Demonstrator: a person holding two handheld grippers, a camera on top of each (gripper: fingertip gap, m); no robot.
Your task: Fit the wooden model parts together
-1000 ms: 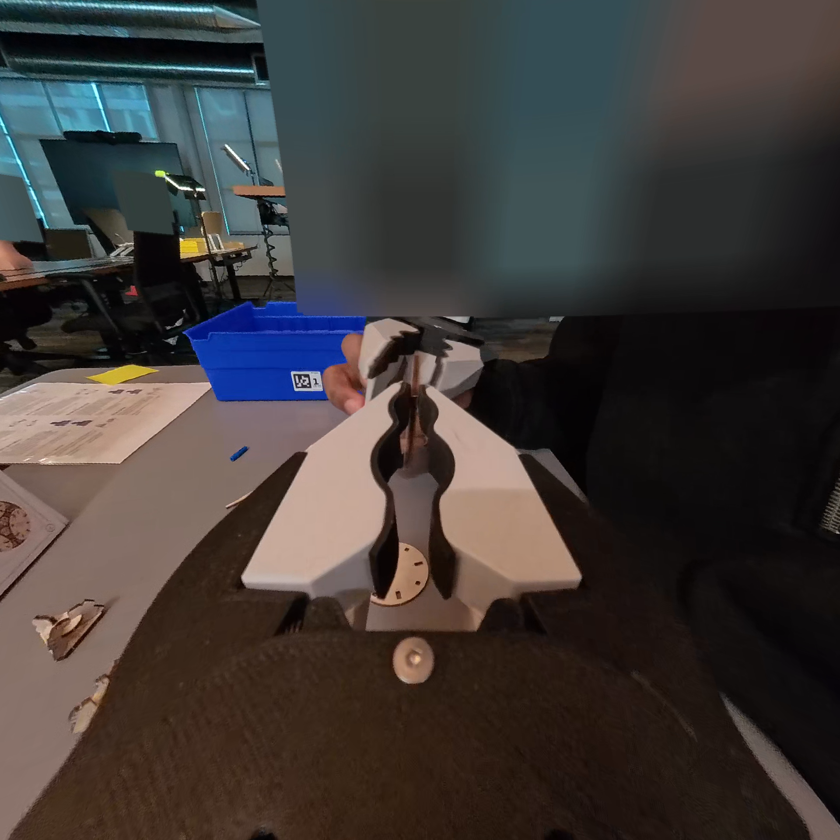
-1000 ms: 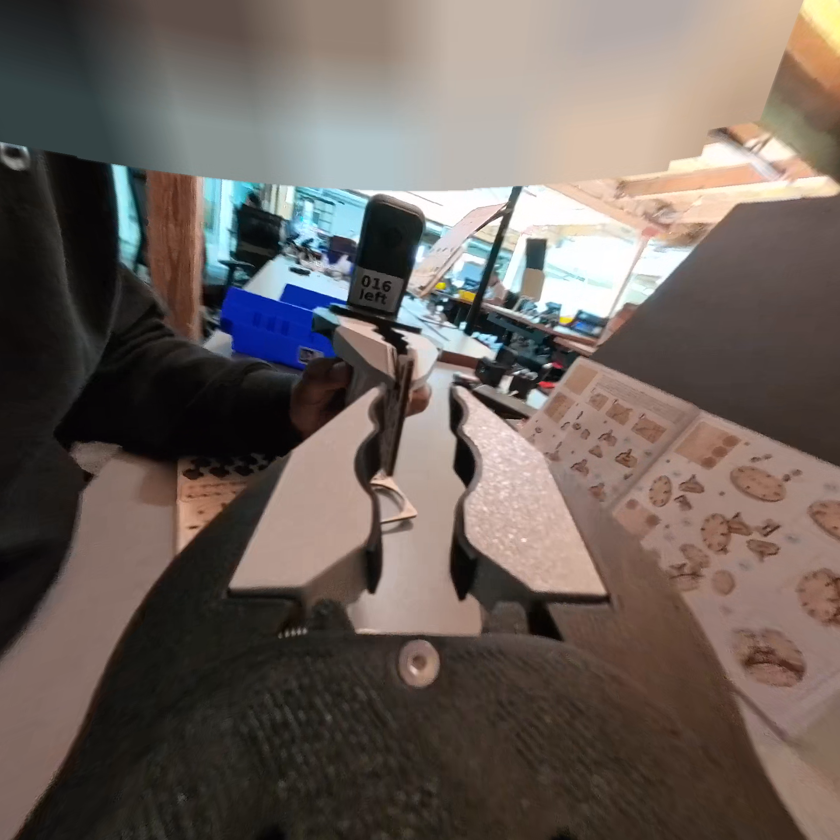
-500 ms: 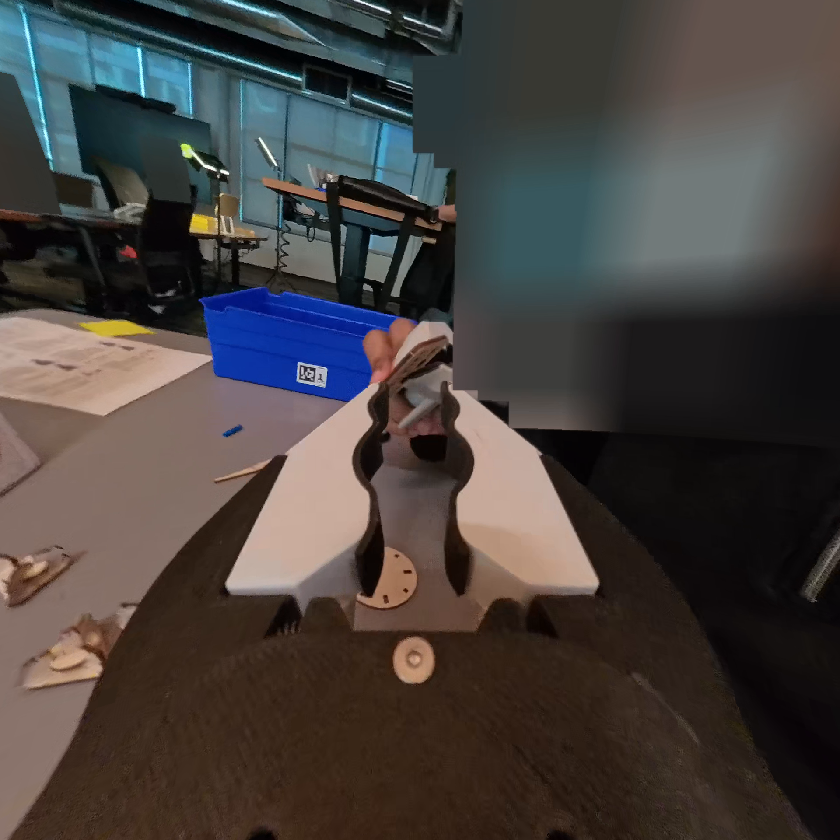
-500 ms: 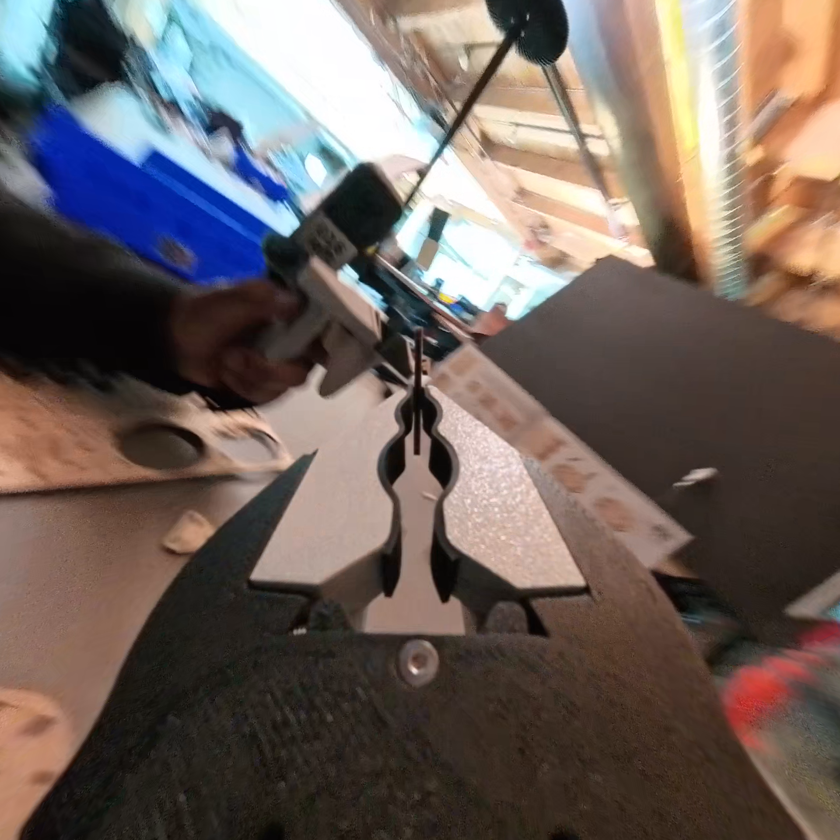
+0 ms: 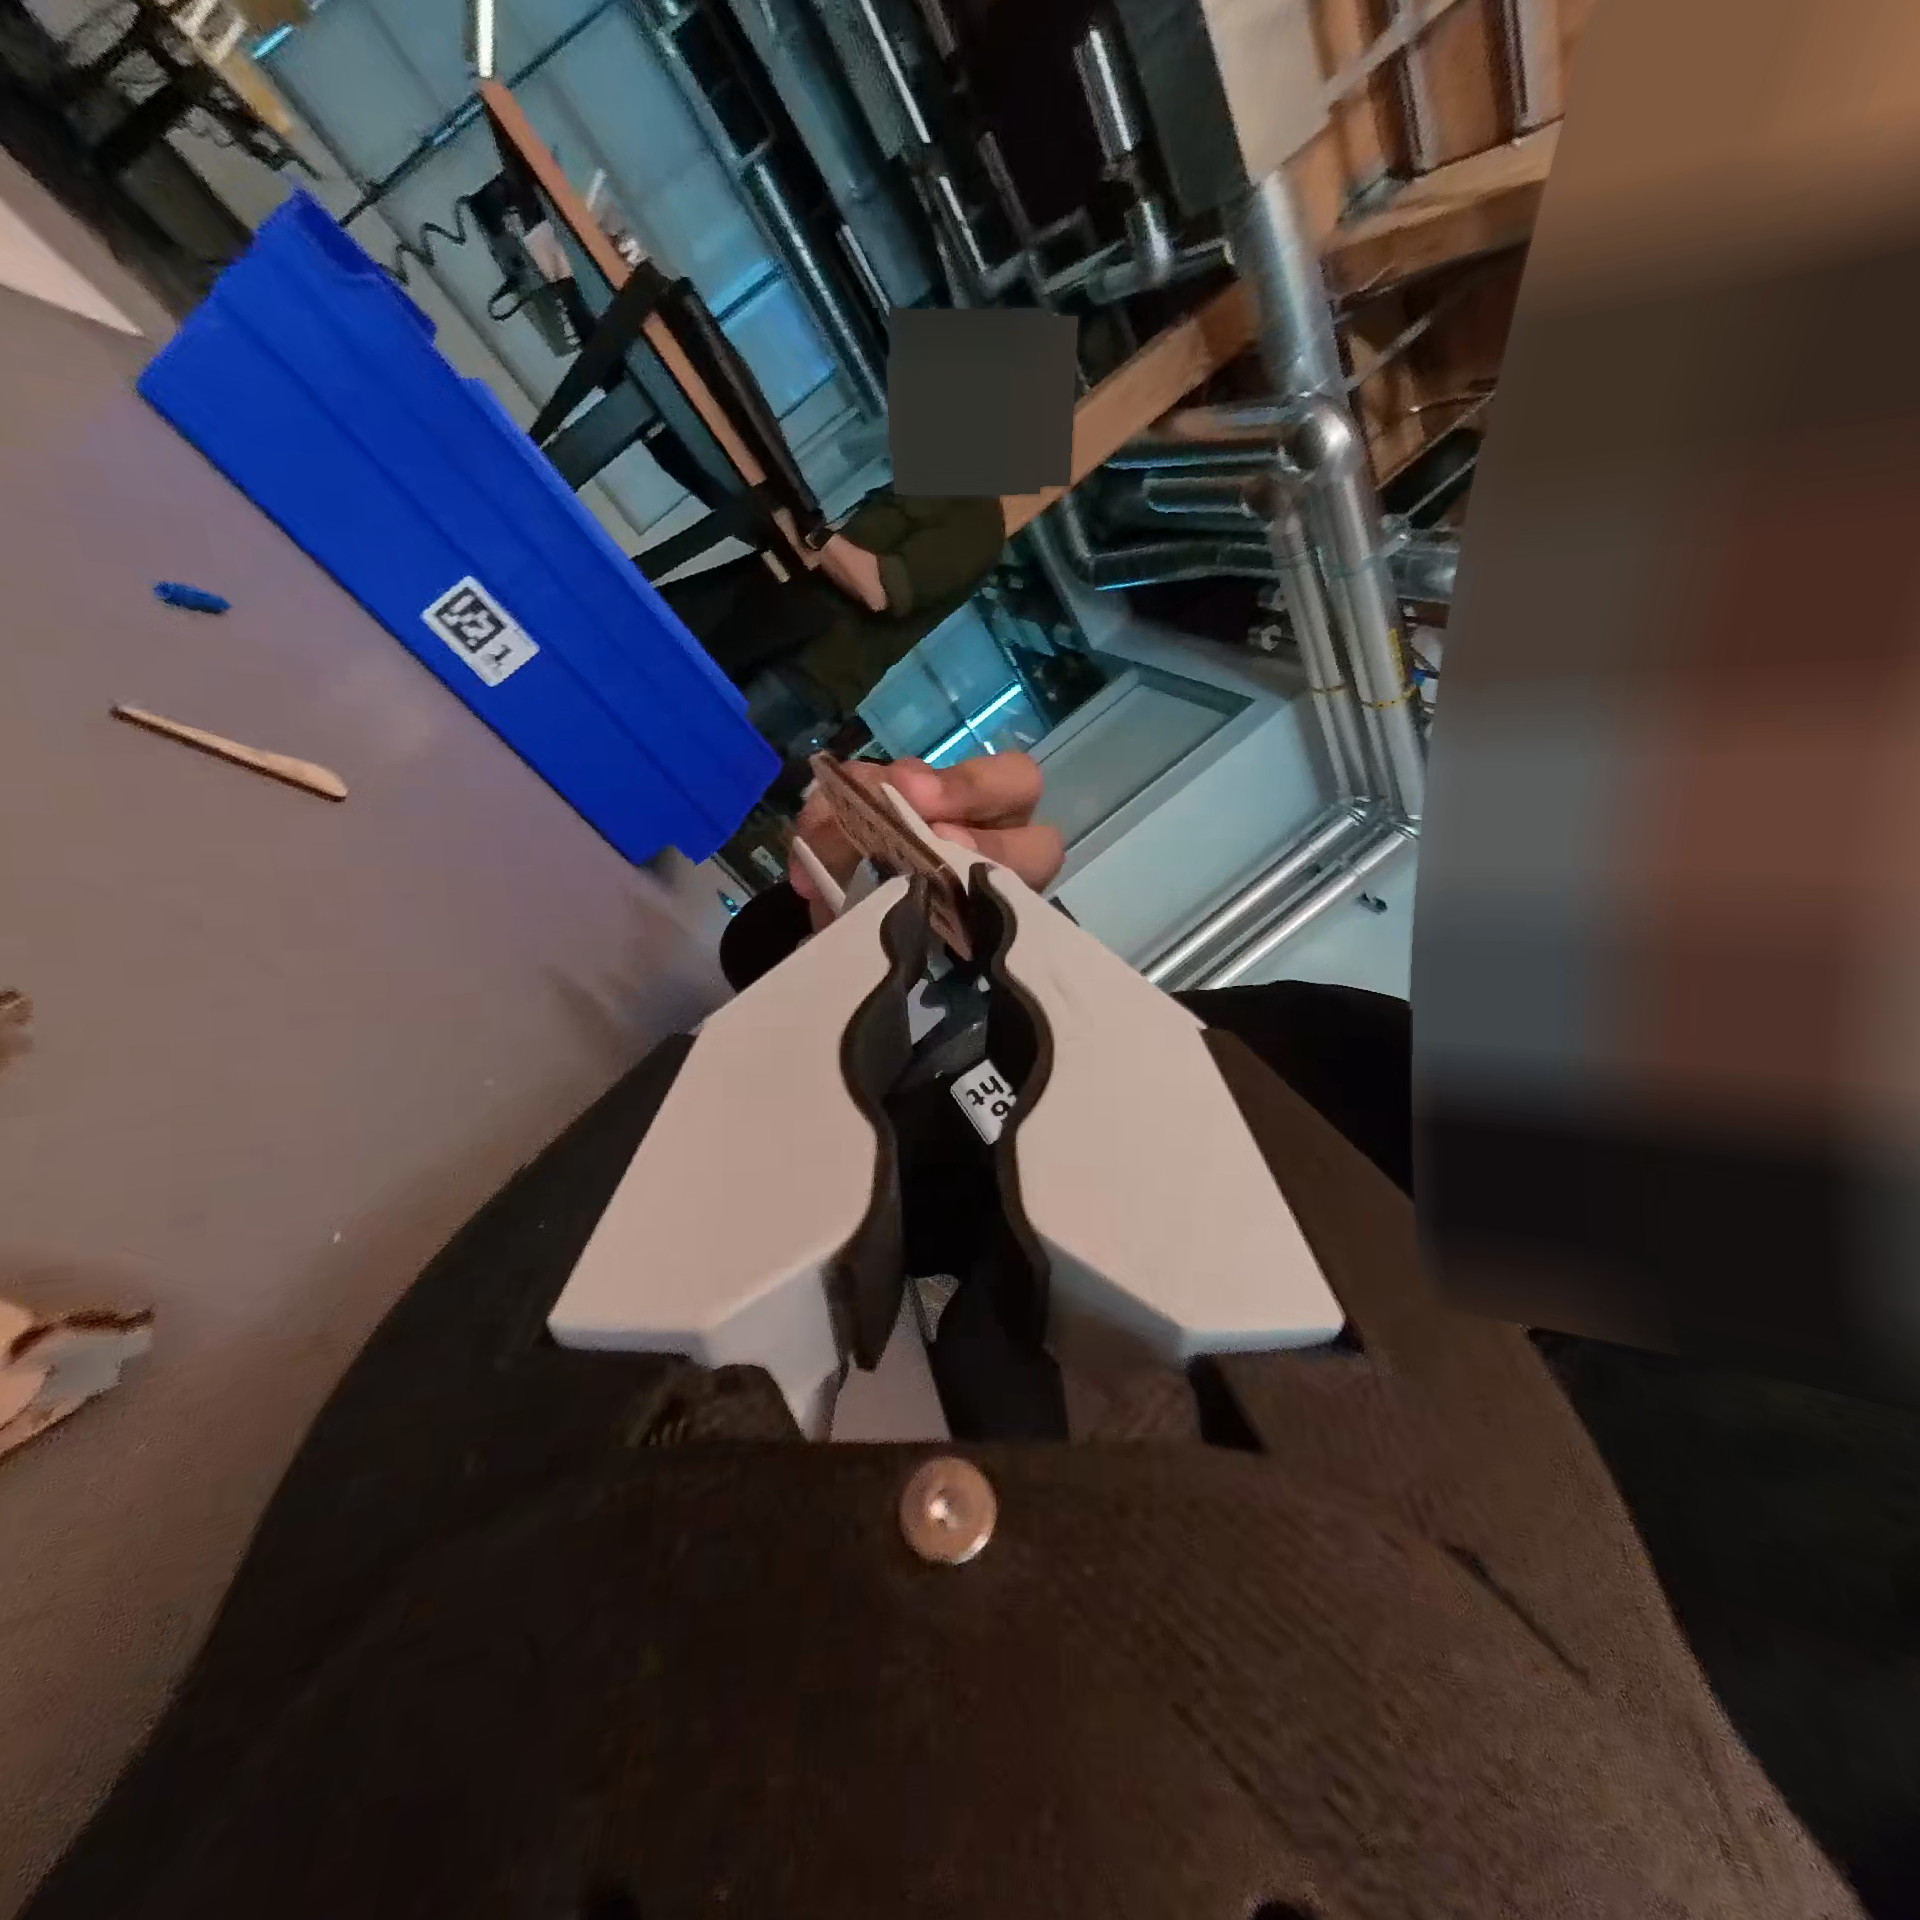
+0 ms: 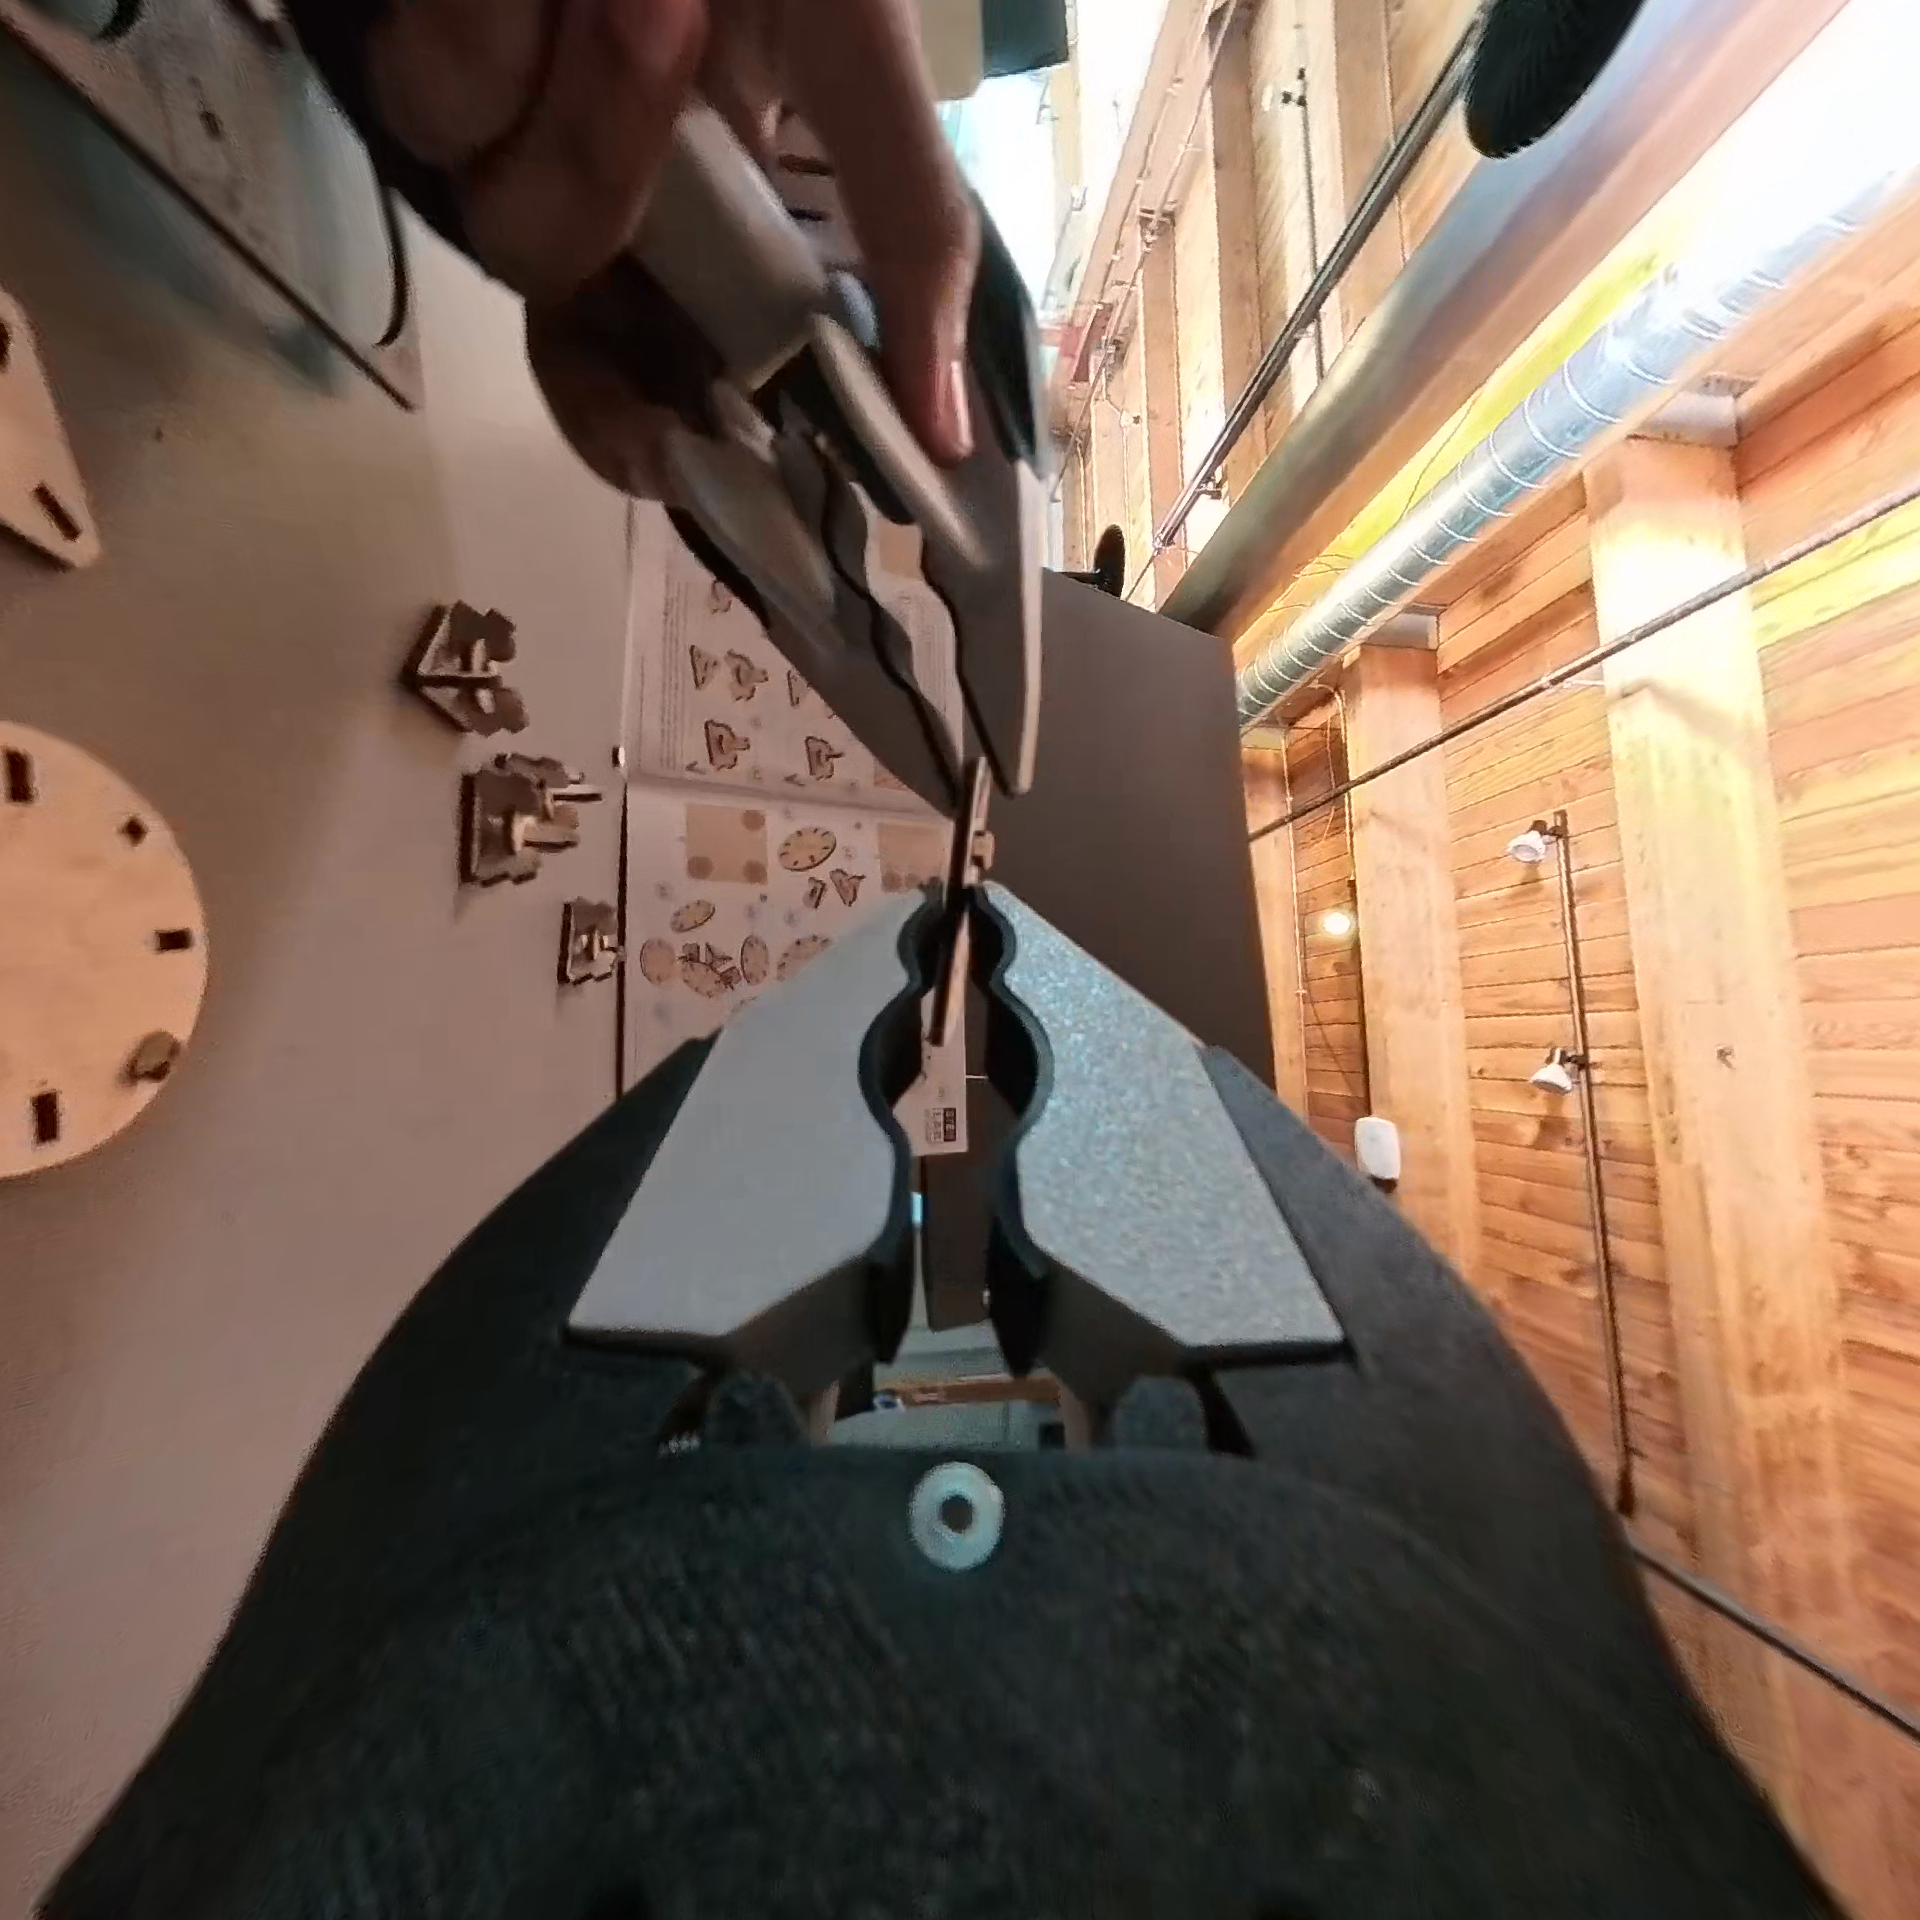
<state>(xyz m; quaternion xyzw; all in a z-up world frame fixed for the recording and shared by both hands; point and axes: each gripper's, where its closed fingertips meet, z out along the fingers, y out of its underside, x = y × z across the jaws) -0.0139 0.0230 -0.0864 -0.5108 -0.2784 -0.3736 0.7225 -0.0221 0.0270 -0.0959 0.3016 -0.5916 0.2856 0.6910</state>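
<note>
This looks like a big workshop, with shiny metal pipes (image 5: 1320,582) up at 1 o'clock, wood plank walls (image 6: 1662,831) at 3 o'clock and cut wooden clock parts (image 6: 83,945) on a grey bench (image 6: 312,1039) at 9 o'clock.

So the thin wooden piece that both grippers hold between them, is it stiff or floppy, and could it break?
The thin wooden piece probably is stiff: seen edge-on, it stays straight between the right gripper and the left gripper. It looks light, being a slim flat sheet. It may be fragile: the slots cut through it could weaken it against bending.
</note>
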